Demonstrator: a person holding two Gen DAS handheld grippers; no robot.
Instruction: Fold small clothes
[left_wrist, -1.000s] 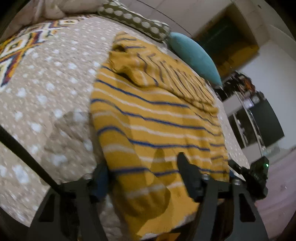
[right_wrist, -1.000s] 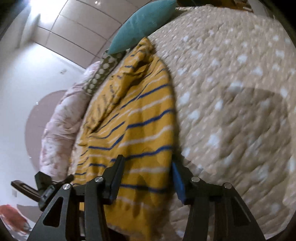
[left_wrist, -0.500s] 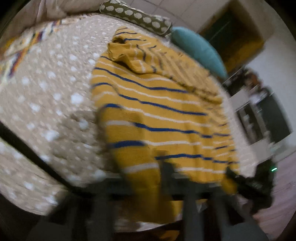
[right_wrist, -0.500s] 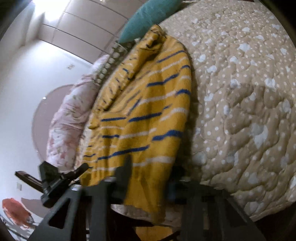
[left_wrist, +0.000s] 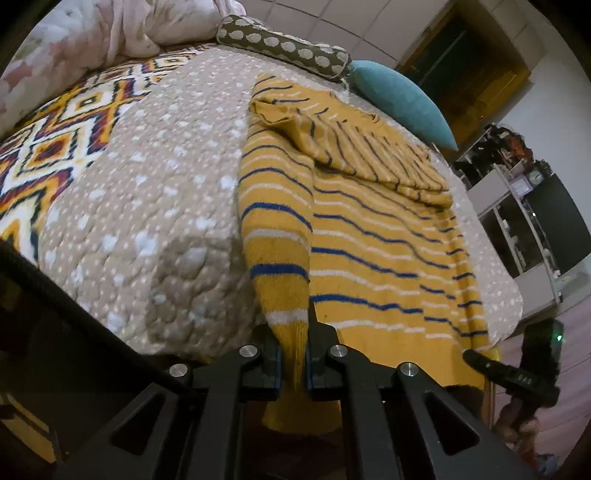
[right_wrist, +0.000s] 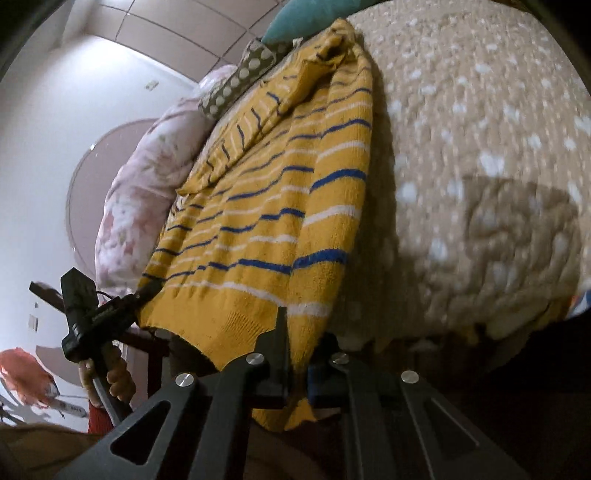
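A mustard-yellow knitted sweater with blue and white stripes (left_wrist: 373, 236) lay spread across a beige quilted bedspread dotted with white spots (left_wrist: 159, 192), its hem hanging over the near edge of the bed. The left gripper (left_wrist: 293, 363) was clamped on the hem at the sweater's left corner: the two black jaws stood close together with a gathered ridge of yellow knit pinched between them, and a flap of fabric drooped below the fingers. From that pinch a raised fold ran up the sweater's left side toward the far end of the bed.

The right gripper (right_wrist: 297, 363) gripped the opposite corner of the same hem, jaws closed on the cloth, with a tongue of yellow knit hanging beneath them. The stretch of hem between the two grippers sagged loosely over the bed edge (each gripper showed as a dark shape at the margin of the other's view). One sleeve lay folded diagonally over the chest near the collar.

Beyond the collar rested a teal cushion (left_wrist: 402, 101) and an olive bolster with pale dots (left_wrist: 284, 50). A pink floral comforter (right_wrist: 147, 192) was bunched at the head of the bed, beside a patch of orange, white and navy geometric blanket (left_wrist: 55, 147).
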